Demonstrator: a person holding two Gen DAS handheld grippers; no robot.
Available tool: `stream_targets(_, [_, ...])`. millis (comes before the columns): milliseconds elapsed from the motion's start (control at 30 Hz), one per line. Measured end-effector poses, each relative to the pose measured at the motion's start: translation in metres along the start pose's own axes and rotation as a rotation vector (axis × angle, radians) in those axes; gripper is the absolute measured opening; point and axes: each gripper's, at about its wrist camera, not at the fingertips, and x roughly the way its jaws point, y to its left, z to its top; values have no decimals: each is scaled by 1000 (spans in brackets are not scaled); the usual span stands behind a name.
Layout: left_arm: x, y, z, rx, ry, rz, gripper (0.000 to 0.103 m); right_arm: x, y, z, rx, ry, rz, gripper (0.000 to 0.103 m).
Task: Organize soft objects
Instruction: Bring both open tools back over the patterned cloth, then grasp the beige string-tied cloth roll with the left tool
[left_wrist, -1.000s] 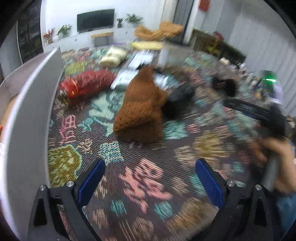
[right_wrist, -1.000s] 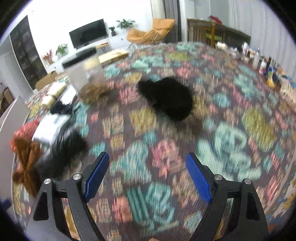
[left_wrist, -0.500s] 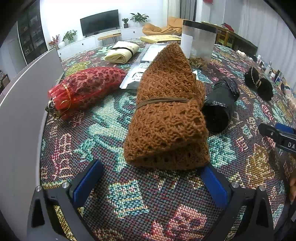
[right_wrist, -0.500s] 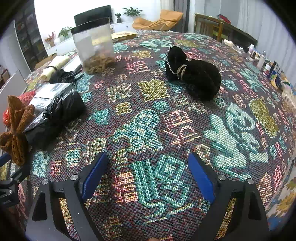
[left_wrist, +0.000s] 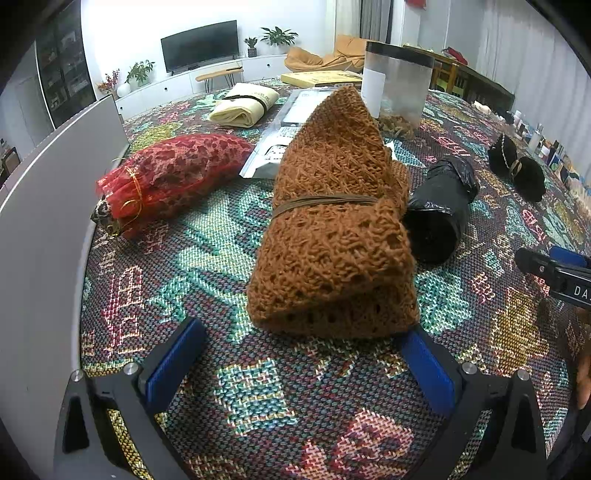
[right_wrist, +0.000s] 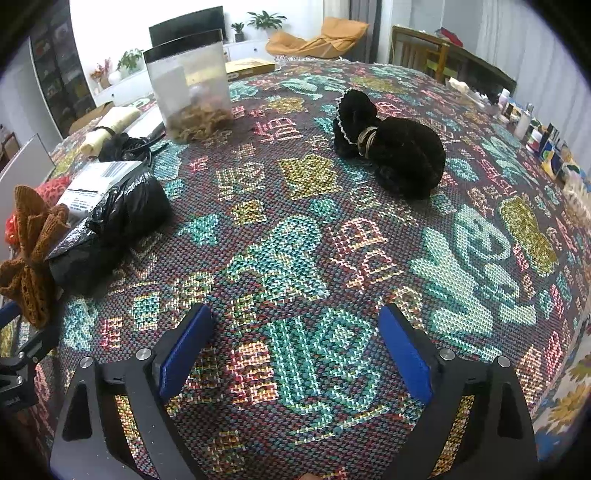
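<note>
Container: I see one clear plastic tub (right_wrist: 190, 79) with a dark rim standing upright on the counter (right_wrist: 295, 258); a loose tangle of tan fibre lies in its bottom and spills just outside its base.
Brown knit bundle: my nearest soft item is a brown knit bundle (left_wrist: 332, 236), folded thick and tied round the middle with a thin brown cord, lying on the patterned cloth straight ahead of the left gripper (left_wrist: 299, 369).
Red bundle: a red lacy bundle (left_wrist: 173, 173) tied with gold thread lies left of the brown one, beside a pale grey panel (left_wrist: 37, 240).
Black roll: a black plastic roll (left_wrist: 439, 206) lies touching the brown bundle's right side.
Black velvet bundle: a black velvet bundle (right_wrist: 391, 155), cinched with metal rings, sits alone well out on the cloth ahead of the right gripper (right_wrist: 295, 347).
Left jaws: wide apart, gripping nothing; the brown bundle's near edge sits just beyond the blue pads (left_wrist: 173, 363).
Right jaws: opening, with only bare cloth between them.
Left view only: a cream folded roll (left_wrist: 245, 105) with a dark strap, and a silver packet (left_wrist: 273, 155) behind the brown bundle.
Right view only: bottles and boxes (right_wrist: 535, 129) along the far right edge.
</note>
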Motion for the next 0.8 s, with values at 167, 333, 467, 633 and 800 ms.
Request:
stream_targets(167, [0,-1,0,0,0,0,103,0,0,-2,0,9,2,94])
stream_targets(333, [0,0,0,0,-1,1,103,-2,0,-1,-1,10,3,94])
stream_targets(467, [0,-1,0,-1,-1,1,103,-1,0,-1,-2,11,7,95])
stream_targets(633, [0,-1,0,-1,-1,3,103,-1,0,-1,-3,12,7,95])
stream_targets(800, [-2,-1,0,2,15,-2,103,-1,0,-1,-3,9,8,95])
